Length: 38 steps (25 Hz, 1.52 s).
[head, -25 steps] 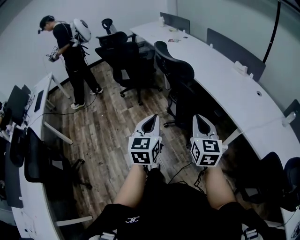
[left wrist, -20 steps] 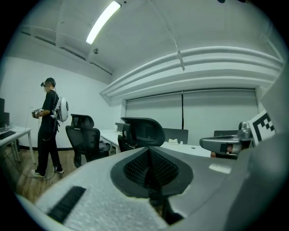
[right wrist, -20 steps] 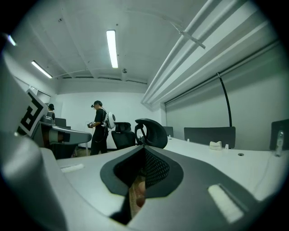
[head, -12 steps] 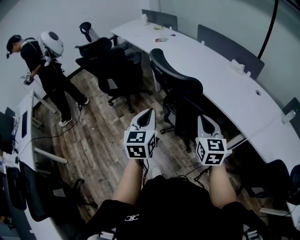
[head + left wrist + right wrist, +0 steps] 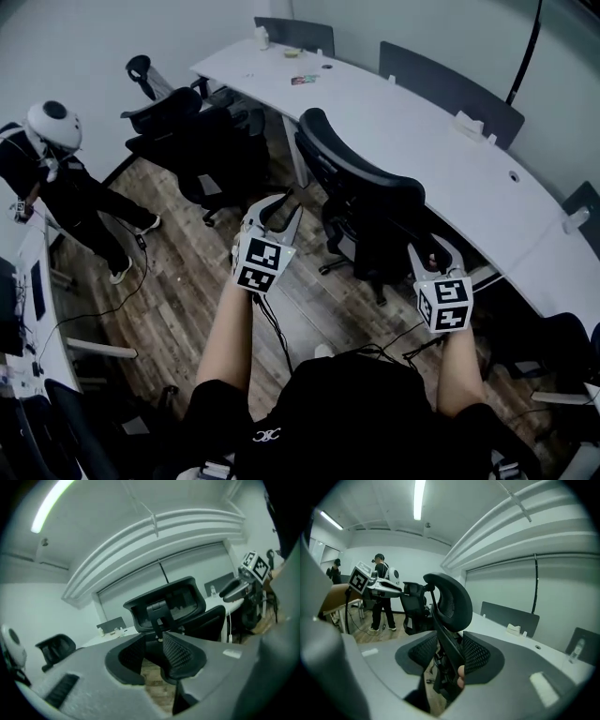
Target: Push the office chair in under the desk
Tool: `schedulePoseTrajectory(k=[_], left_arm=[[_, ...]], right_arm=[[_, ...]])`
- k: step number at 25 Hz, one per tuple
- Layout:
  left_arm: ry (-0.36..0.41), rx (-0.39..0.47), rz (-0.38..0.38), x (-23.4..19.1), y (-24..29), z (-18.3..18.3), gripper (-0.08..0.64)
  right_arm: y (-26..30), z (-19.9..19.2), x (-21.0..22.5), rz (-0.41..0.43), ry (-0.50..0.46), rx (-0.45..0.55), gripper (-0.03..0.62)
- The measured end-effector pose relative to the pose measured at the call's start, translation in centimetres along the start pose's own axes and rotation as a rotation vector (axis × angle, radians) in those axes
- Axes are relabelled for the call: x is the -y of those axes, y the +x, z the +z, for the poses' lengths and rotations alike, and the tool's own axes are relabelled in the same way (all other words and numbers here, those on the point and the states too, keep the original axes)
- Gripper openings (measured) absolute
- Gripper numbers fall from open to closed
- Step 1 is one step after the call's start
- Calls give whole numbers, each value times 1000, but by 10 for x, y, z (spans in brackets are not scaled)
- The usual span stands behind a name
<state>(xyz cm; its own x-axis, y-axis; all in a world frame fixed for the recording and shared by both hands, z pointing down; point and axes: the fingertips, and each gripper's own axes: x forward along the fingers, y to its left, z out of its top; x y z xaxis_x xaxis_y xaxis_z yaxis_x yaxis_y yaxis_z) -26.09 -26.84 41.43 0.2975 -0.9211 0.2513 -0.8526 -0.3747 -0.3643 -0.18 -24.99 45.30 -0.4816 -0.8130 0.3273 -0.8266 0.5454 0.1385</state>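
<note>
Both grippers have parted since a second ago; then they hung side by side with jaws pressed together over the wooden floor (image 5: 187,272), now they sit wide apart at either flank of the chair back. The left gripper (image 5: 281,208) has swung out to the chair's left and rolled over; its jaws have just been opening and stand spread with nothing between them, the chair only showing beyond the gap. The right gripper (image 5: 433,251) is low at the chair's right side; its jaws have just been opening too, and the edge of the chair back stands in the gap, though whether a pad touches it I cannot tell. The office chair (image 5: 361,202) is black, with a mesh back and a curved headrest; it stands out on the floor with its back to the person, just beside the long white desk (image 5: 441,159). Farther off, more black chairs (image 5: 187,141) cluster by the desk's far end; another person (image 5: 56,178) now stands at the left edge.
</note>
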Motion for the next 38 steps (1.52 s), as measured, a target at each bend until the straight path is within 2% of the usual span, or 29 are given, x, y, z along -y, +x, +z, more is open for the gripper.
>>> schedulePoseTrajectory(k=[4, 8, 11, 14, 18, 24, 32, 38], left_arm=[[223, -25, -116, -19, 43, -22, 173], [444, -91, -228, -33, 88, -43, 247], [536, -106, -276, -45, 120, -49, 272], [585, -121, -301, -60, 151, -55, 276], [640, -176, -301, -82, 187, -66, 276], [710, -245, -321, -93, 227, -82, 267], [752, -269, -342, -95, 247, -84, 242], [745, -307, -349, -93, 250, -83, 239]], right_arm=[[13, -19, 5, -23, -67, -100, 208], [23, -29, 6, -53, -80, -146, 230], [27, -30, 10, -77, -94, -169, 233], [33, -35, 16, -98, -125, -196, 229], [38, -36, 18, -93, -137, -197, 187], [40, -41, 23, -36, -25, -181, 204], [44, -43, 28, 30, 47, -171, 209], [44, -44, 32, 48, 75, -169, 212]])
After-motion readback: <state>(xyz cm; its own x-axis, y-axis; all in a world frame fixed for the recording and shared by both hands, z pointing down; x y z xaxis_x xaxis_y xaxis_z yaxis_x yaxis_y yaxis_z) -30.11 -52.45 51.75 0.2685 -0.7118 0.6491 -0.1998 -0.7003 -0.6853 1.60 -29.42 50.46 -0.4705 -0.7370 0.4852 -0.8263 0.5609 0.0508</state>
